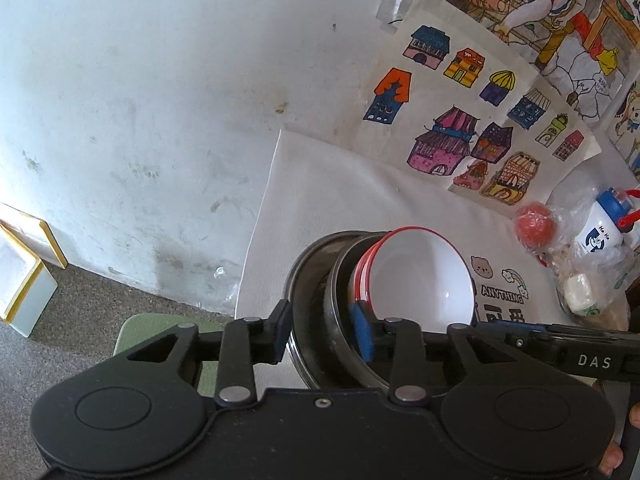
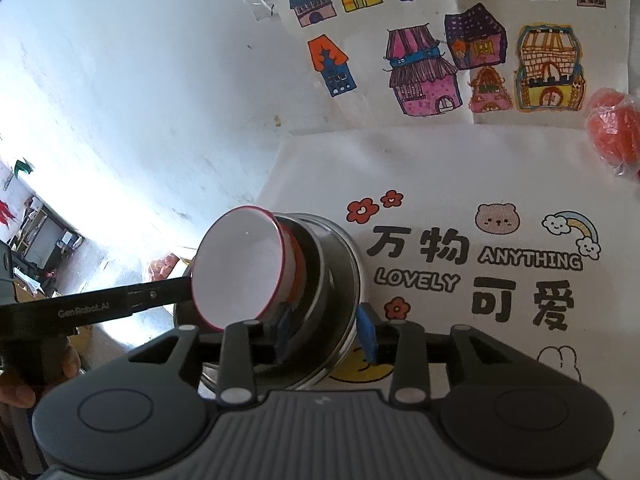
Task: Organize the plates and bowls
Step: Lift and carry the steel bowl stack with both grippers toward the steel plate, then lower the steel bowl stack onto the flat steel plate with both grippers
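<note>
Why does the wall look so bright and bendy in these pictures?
Right wrist view: daylight washes out the white wall and glares off the red-rimmed white bowl. Left wrist view: softer light, wall smudges visible. Both views: the fisheye lens curves straight edges and darkens the corners.

Red-rimmed white bowls nested, tilted, in steel bowls

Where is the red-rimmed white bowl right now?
The red-rimmed white bowl sits tilted atop the nested steel dishes at the tablecloth's left edge, in both views.
</note>
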Available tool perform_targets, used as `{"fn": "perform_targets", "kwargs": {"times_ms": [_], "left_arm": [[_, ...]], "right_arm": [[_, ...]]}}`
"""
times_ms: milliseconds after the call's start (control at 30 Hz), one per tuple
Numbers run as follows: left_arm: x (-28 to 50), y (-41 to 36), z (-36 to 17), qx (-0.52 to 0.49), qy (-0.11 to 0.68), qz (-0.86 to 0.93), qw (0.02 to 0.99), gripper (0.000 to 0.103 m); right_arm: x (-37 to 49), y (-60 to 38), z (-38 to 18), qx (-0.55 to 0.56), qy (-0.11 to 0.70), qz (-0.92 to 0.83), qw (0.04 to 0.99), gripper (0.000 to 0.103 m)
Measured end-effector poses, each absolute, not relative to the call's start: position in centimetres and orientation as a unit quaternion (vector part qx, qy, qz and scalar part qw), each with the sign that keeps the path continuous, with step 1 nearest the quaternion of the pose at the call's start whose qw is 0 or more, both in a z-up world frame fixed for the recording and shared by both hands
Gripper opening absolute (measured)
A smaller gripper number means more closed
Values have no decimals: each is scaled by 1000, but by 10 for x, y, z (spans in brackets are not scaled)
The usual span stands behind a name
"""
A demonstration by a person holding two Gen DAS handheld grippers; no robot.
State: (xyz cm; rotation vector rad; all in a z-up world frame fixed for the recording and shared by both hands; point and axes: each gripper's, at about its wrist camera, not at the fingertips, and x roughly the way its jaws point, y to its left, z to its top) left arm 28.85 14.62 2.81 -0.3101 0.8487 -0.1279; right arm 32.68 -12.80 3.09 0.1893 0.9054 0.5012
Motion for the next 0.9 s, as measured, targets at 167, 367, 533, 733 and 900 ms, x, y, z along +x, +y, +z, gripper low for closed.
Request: {"fn": "perform_targets", "kwargs": {"times_ms": [167, 367, 533, 733, 900], "left_arm": [[284, 147, 30, -149, 401, -57, 902, 43], [275, 150, 32, -149, 384, -50, 910, 56], [264, 149, 32, -148, 368, -48, 917, 66], [250, 143, 33, -143, 344, -42, 927, 78], [236, 139, 30, -144, 327, -36, 933, 85]], "right_arm": [[322, -130, 36, 93, 420, 241, 870, 55], [319, -134, 37, 98, 413, 243, 872, 63], [313, -135, 38, 96, 403, 247, 876, 69], [303, -138, 41, 95, 384, 247, 885, 76], [292, -144, 43, 90, 361, 243, 896, 84]]}}
